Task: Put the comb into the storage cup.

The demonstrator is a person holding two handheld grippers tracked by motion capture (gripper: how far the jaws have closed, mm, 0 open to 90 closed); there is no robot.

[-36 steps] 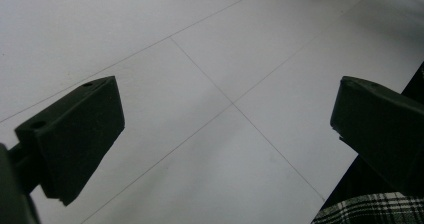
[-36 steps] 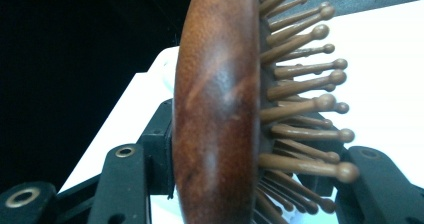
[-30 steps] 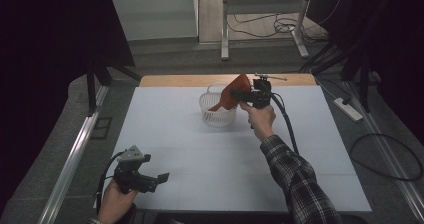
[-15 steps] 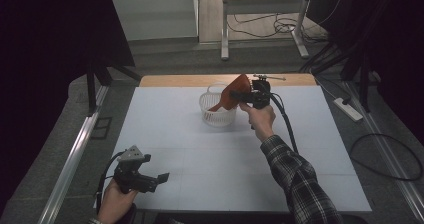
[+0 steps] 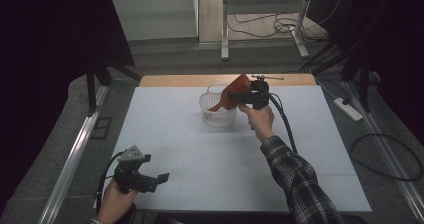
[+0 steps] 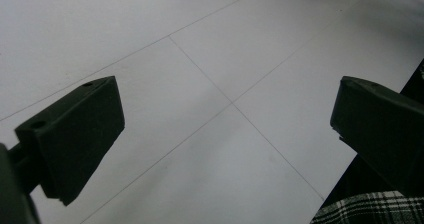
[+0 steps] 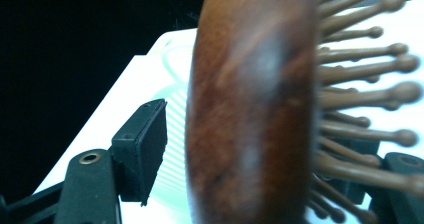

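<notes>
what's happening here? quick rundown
A person works two handheld grippers at a white table. The right gripper has a wooden hairbrush between its jaws over a white basket; the jaws have just been opening, with a gap showing at the left pad, so it looks like a drop. The left gripper idles open near the table's front edge.

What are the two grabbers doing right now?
Left gripper: open, holding nothing.
Right gripper: jaws just opening, wooden hairbrush between them, over the white basket.
</notes>
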